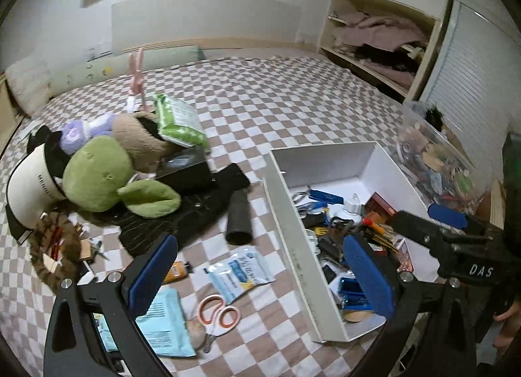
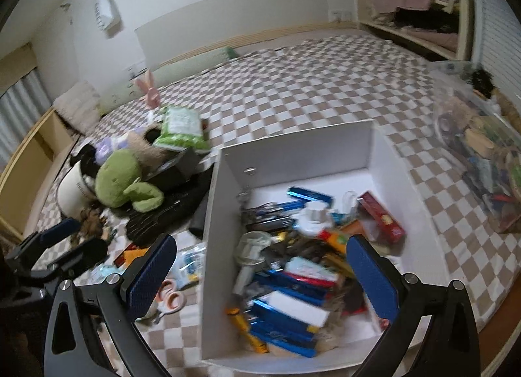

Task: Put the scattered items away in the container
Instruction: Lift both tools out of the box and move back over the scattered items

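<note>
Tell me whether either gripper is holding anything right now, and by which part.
Nothing is held. The left gripper and the right gripper are both open, with empty space between their fingers, above the white box.

Your left hand-held gripper (image 1: 260, 282) is spread wide above the bed (image 1: 260, 100); scissors (image 1: 217, 313) lie at 6 o'clock, the white container (image 1: 286, 224) at 4 o'clock.

You've got a matt white box (image 2: 293, 149) with smooth board-like walls, on soft checked cloth bedding (image 1: 260, 100). Green plush toy (image 1: 97, 175) looks fuzzy. Glossy plastic pouch (image 1: 239, 271). Scissors (image 1: 218, 313), smooth orange plastic handles. Textured blue gripper pads (image 1: 368, 276).
</note>
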A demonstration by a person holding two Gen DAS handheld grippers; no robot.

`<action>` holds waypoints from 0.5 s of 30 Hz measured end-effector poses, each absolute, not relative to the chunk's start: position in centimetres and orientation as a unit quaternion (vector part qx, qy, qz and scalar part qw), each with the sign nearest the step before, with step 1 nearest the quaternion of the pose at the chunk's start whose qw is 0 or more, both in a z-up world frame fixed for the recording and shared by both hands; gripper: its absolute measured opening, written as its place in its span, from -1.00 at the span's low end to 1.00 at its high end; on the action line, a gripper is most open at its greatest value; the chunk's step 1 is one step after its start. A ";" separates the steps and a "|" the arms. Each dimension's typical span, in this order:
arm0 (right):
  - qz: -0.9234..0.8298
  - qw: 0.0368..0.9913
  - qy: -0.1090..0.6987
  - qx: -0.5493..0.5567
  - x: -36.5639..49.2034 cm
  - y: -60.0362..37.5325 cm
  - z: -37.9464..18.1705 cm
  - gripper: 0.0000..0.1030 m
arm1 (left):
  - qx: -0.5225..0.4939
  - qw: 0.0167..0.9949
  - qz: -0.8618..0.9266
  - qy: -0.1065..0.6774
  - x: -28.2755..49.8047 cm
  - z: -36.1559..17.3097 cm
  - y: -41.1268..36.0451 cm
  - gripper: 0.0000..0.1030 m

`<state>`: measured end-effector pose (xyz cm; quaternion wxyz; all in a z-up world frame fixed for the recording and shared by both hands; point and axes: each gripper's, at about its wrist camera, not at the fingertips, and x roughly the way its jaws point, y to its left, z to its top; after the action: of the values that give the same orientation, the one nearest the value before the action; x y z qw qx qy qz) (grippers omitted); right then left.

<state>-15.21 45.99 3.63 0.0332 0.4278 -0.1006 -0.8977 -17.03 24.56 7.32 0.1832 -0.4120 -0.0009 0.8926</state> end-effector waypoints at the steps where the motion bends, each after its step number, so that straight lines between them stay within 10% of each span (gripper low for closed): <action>1: -0.897 0.038 -0.098 0.429 -15.3 45.6 3.7 1.00 | -0.412 0.180 0.893 -0.002 -17.0 7.5 24.1 0.99; 15: -0.893 0.102 -0.040 0.436 -16.1 37.7 4.5 1.00 | -0.412 0.129 0.902 -0.015 -16.7 8.1 17.3 0.99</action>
<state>-16.11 37.66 4.53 0.1017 0.4356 -0.0399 -0.8935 -16.71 17.35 8.08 0.1289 -0.4124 -0.0152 0.9017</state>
